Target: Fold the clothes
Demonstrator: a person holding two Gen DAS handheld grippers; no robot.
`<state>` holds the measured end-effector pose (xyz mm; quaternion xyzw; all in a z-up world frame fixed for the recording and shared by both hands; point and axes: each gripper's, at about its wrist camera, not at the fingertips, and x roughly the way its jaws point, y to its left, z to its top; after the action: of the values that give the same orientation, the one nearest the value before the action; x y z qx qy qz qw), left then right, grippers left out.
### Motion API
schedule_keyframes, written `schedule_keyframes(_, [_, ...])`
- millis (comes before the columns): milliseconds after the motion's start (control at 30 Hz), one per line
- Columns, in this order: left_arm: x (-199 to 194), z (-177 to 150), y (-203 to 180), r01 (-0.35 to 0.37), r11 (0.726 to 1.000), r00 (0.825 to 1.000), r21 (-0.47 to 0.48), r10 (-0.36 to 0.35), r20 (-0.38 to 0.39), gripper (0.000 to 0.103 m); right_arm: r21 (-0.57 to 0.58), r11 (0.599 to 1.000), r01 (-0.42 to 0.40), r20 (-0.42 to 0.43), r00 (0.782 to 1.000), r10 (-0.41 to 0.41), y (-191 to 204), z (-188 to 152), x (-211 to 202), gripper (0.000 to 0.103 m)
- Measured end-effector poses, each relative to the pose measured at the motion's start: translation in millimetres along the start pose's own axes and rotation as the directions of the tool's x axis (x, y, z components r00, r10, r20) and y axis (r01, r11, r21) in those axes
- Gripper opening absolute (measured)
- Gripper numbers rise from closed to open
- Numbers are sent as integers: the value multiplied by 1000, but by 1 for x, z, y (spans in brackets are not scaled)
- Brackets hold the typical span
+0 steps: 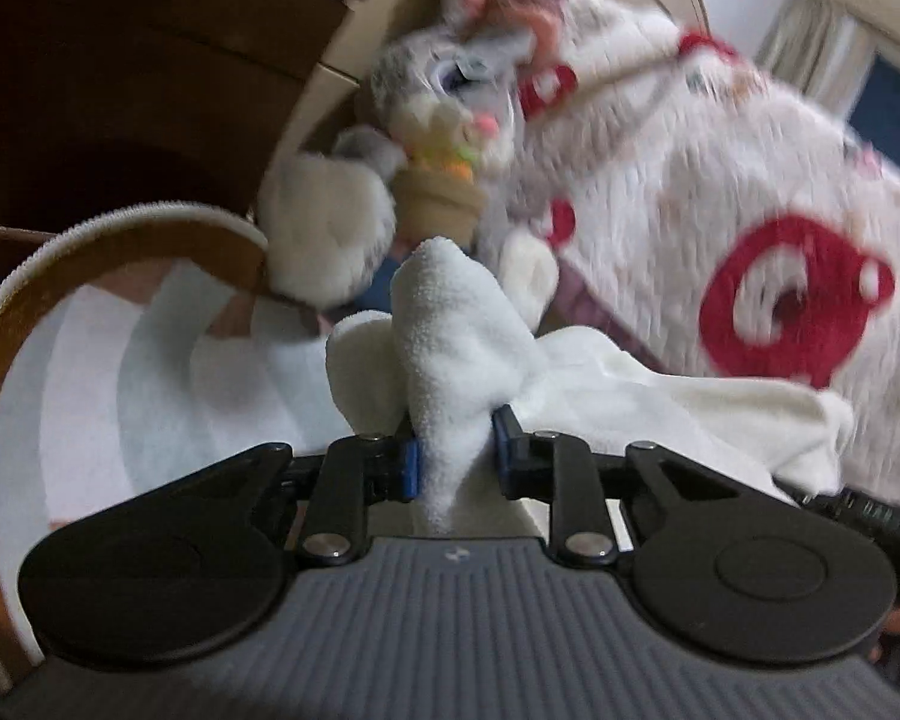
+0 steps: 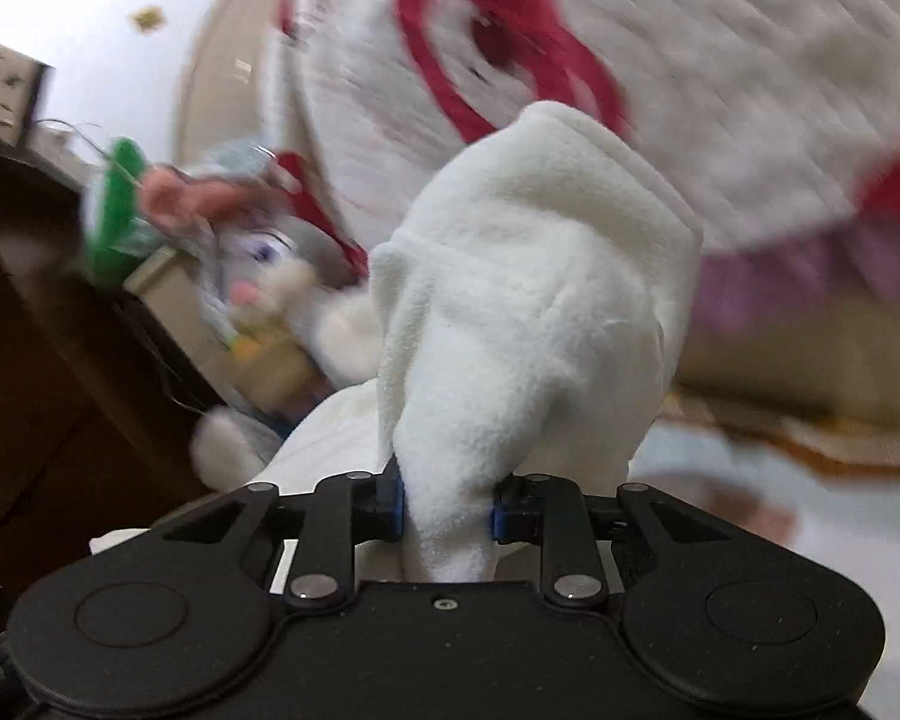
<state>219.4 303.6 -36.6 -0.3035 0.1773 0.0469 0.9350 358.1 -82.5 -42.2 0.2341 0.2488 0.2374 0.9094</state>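
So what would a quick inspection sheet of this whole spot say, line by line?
Surface: pale blue-and-white striped bedding.
Job's things: white fleece garment, bunched and gripped at two places.
Clutter: grey-and-white plush rabbit toy; white quilt with red ring patterns; brown zipped case rim.
Grippers: left tool shut on the fleece; right tool shut on the fleece.
Cables: black cable at the left view's right edge.
Surroundings: dark wooden furniture, blurred; window.

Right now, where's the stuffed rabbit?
In the left wrist view the stuffed rabbit sits upper centre, just behind the white cloth and left of the red-patterned blanket. In the right wrist view it is at middle left.
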Motion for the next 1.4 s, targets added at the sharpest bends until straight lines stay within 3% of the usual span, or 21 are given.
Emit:
schedule_keyframes(33, [9, -3, 7, -43, 999, 998, -27, 42, -41, 26, -10, 1000, 21, -25, 999, -21, -3, 3, 12, 36])
schedule_keyframes(67, [18, -7, 15, -87, 995, 993, -52, 83, -84, 34, -25, 998, 52, -59, 997, -53, -8, 6, 25, 50])
schedule_keyframes(100, [27, -10, 22, -132, 988, 984, -74, 122, -127, 36, -42, 989, 143, -96, 985, -147, -14, 4, 35, 55])
schedule_keyframes(167, [38, -17, 37, -218, 971, 963, -96, 198, -185, 37, -88, 927, 364, -168, 912, -374, -28, -4, 54, 58])
schedule_keyframes(233, [43, -25, 50, -297, 950, 938, -97, 271, -214, 41, -93, 871, 483, -164, 855, -492, -35, -11, 55, 58])
schedule_keyframes(300, [39, -21, 40, -300, 952, 942, -52, 287, -175, 40, -64, 905, 420, -111, 898, -425, -27, -17, 41, 58])
schedule_keyframes(400, [34, -14, 26, -306, 952, 945, 15, 306, -115, 39, -148, 921, 360, -53, 927, -371, 4, -27, 27, 58])
schedule_keyframes(533, [29, -7, 18, -197, 980, 975, 0, 196, -107, 40, -430, 874, 228, -80, 954, -288, 69, -52, 38, 57])
schedule_keyframes(600, [32, -5, 20, -137, 990, 981, -25, 133, -140, 40, -524, 834, 171, -114, 957, -268, 98, -67, 49, 57])
schedule_keyframes(700, [44, -8, 36, -149, 979, 958, -140, 107, -268, 37, -601, 779, 178, -120, 944, -308, 124, -88, 73, 54])
schedule_keyframes(800, [47, -13, 43, -255, 962, 931, -96, 217, -294, 37, -567, 787, 244, -92, 931, -354, 134, -100, 102, 55])
schedule_keyframes(833, [48, -14, 46, -295, 952, 916, -78, 259, -306, 37, -580, 778, 243, -89, 930, -357, 139, -105, 106, 49])
schedule_keyframes(867, [48, -15, 49, -319, 945, 910, -77, 283, -302, 38, -592, 769, 242, -86, 929, -359, 143, -110, 110, 36])
schedule_keyframes(900, [46, -14, 52, -333, 939, 909, -86, 296, -292, 38, -626, 747, 225, -83, 933, -350, 149, -118, 108, 33])
schedule_keyframes(967, [44, -11, 53, -327, 939, 918, -109, 288, -271, 36, -685, 708, 172, -94, 943, -320, 159, -134, 95, 30])
schedule_keyframes(1067, [40, -10, 52, -212, 961, 962, -175, 174, -211, 36, -639, 768, 47, -186, 959, -214, 159, -145, 60, 30])
schedule_keyframes(1133, [34, -11, 51, -161, 969, 975, -187, 127, -182, 36, -567, 823, -38, -268, 953, -142, 152, -153, 43, 40])
schedule_keyframes(1200, [34, -10, 42, -151, 979, 977, -139, 127, -169, 36, -521, 848, -97, -331, 939, -96, 146, -165, 28, 40])
schedule_keyframes(1300, [41, -15, 39, -208, 975, 959, -81, 187, -213, 36, -441, 882, -166, -406, 913, -31, 141, -174, 12, 40])
schedule_keyframes(1367, [48, -20, 39, -283, 959, 930, -16, 270, -250, 39, -354, 901, -251, -526, 850, 30, 141, -180, 8, 37])
schedule_keyframes(1400, [47, -20, 37, -294, 956, 925, -1, 284, -253, 40, -346, 899, -268, -555, 831, 34, 142, -184, 3, 37])
